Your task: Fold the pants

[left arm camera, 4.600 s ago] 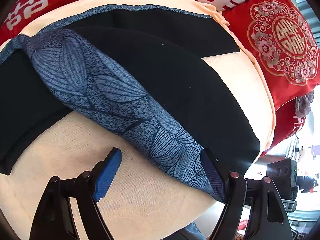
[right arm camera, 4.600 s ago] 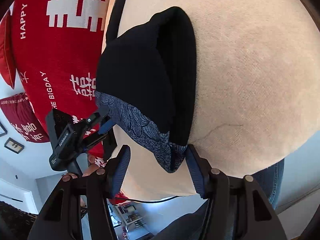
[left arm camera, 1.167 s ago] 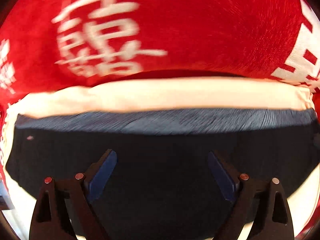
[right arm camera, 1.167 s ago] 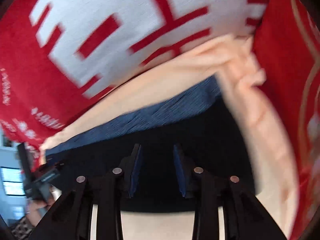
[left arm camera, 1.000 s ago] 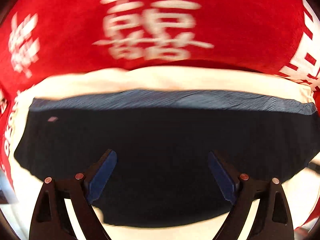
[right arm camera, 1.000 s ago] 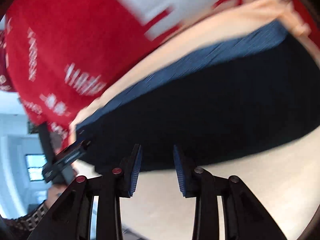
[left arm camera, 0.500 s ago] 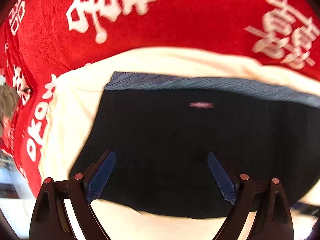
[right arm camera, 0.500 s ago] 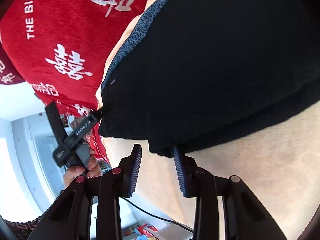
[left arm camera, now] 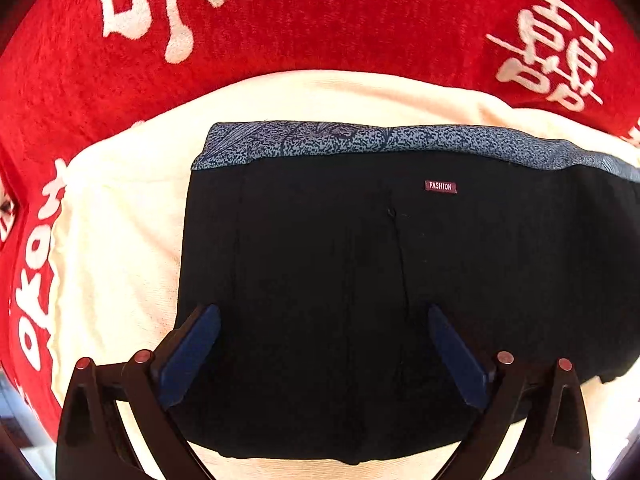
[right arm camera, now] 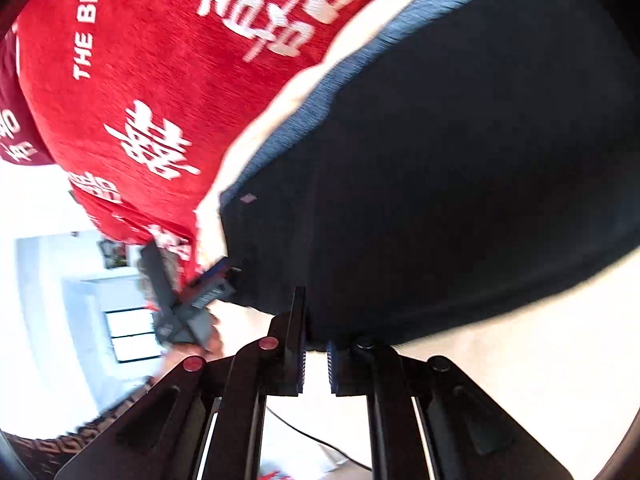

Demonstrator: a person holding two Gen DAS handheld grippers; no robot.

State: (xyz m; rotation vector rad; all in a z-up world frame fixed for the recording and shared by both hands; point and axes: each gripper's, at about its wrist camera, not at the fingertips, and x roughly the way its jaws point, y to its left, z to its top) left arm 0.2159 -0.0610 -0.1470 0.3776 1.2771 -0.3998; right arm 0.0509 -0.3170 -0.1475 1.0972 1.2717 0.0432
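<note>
The black pants [left arm camera: 360, 280] lie folded flat on a cream cushion [left arm camera: 120, 240], with a blue patterned waistband [left arm camera: 360, 138] along the far edge and a small "FASHION" label [left arm camera: 440, 186]. My left gripper [left arm camera: 320, 344] is open, its blue pads hovering over the near left part of the pants. In the right wrist view the pants [right arm camera: 460, 160] fill the upper right. My right gripper [right arm camera: 316, 344] has its jaws nearly closed at the pants' near edge; whether fabric sits between them is unclear. The left gripper [right arm camera: 200, 292] shows there at the pants' left corner.
Red cushions with white lettering [left arm camera: 320, 32] stand behind and to the left of the cream cushion. They also show in the right wrist view [right arm camera: 160, 80]. A bright room with a window [right arm camera: 128, 336] lies beyond the cushion's edge at lower left.
My right gripper's jaws have narrowed from partly open to almost shut at the pants' near edge. My left gripper stays open and has drifted slightly toward the pants' left end.
</note>
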